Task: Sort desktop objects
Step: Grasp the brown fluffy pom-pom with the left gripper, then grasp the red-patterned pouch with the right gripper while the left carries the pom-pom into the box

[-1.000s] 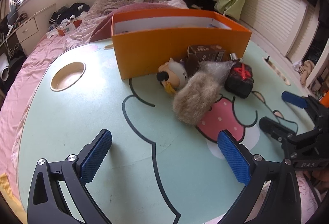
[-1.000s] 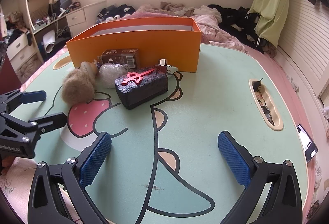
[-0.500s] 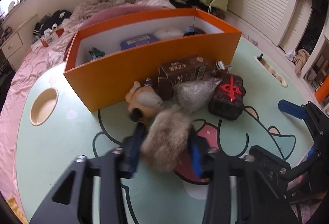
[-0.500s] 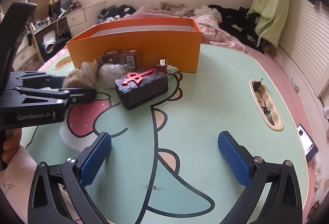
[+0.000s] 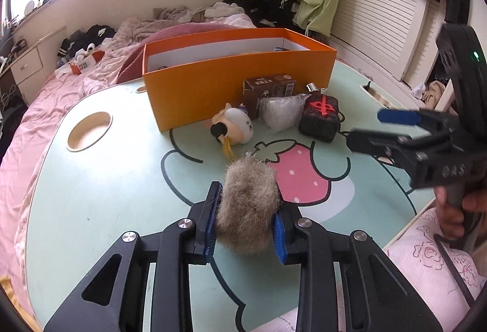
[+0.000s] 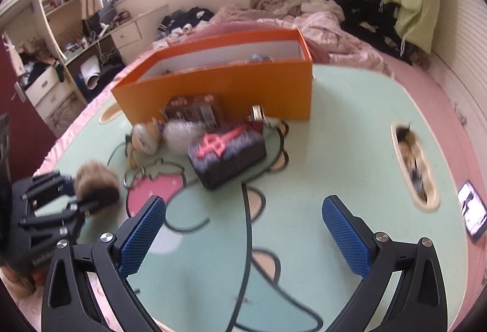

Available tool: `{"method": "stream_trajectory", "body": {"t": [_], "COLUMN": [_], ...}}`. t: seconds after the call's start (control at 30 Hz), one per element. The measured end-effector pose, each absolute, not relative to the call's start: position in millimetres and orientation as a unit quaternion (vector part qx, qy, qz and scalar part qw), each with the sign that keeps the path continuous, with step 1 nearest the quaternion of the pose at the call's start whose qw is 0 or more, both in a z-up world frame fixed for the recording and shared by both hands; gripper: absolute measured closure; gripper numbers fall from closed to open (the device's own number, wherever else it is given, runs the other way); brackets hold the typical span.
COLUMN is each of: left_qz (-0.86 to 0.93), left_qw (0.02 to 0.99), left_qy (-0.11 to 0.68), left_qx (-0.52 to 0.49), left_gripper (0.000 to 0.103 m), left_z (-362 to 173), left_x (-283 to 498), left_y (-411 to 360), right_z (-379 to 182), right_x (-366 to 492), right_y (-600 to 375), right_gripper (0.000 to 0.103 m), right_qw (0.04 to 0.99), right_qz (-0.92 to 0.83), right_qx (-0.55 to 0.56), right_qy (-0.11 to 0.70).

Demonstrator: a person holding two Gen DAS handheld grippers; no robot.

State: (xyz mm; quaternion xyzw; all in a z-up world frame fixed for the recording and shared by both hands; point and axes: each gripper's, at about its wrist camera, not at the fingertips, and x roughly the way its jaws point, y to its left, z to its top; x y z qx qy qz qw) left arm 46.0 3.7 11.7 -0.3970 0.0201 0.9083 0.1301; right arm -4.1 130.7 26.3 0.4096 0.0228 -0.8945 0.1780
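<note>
My left gripper (image 5: 245, 220) is shut on a brown fur pompom (image 5: 248, 198) with a key ring, held over the table near its front edge; it also shows in the right wrist view (image 6: 96, 184). My right gripper (image 6: 243, 228) is open and empty, to the right of the left one (image 5: 383, 128). On the table stand an orange box (image 5: 237, 82), a small plush duck (image 5: 232, 126), a brown carton (image 5: 269, 88), a clear plastic bag (image 5: 281, 111) and a black block with a red mark (image 5: 319, 117).
The mint cartoon-print table (image 5: 100, 204) has a round cup hole (image 5: 88, 131) at left and a slot (image 6: 414, 164) at right. A phone (image 6: 473, 214) lies at the right edge. A pink bed surrounds the table.
My left gripper closed on the pompom and pulled it back from the pile toward the front edge. My right gripper has risen and shifted slightly, still open.
</note>
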Motion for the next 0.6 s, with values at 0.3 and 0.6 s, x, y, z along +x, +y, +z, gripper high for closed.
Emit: {"method": "stream_trajectory", "body": {"t": [0.3, 0.6], "left_qz": [0.908, 0.909], "left_qw": [0.134, 0.135], "left_qy": [0.022, 0.016], "left_qx": [-0.397, -0.393], "left_gripper": [0.072, 0.072], "left_z": [10, 11], "left_x": [47, 49], "left_y": [4, -1], "right_z": [16, 7], "right_x": [-57, -35], "right_y": [97, 98], "right_gripper": [0.0, 0.036], "right_qw": [0.171, 0.241], "right_qz": [-0.873, -0.867], "right_qx": [0.443, 0.427], "right_qy": [0.108, 0.084]}}
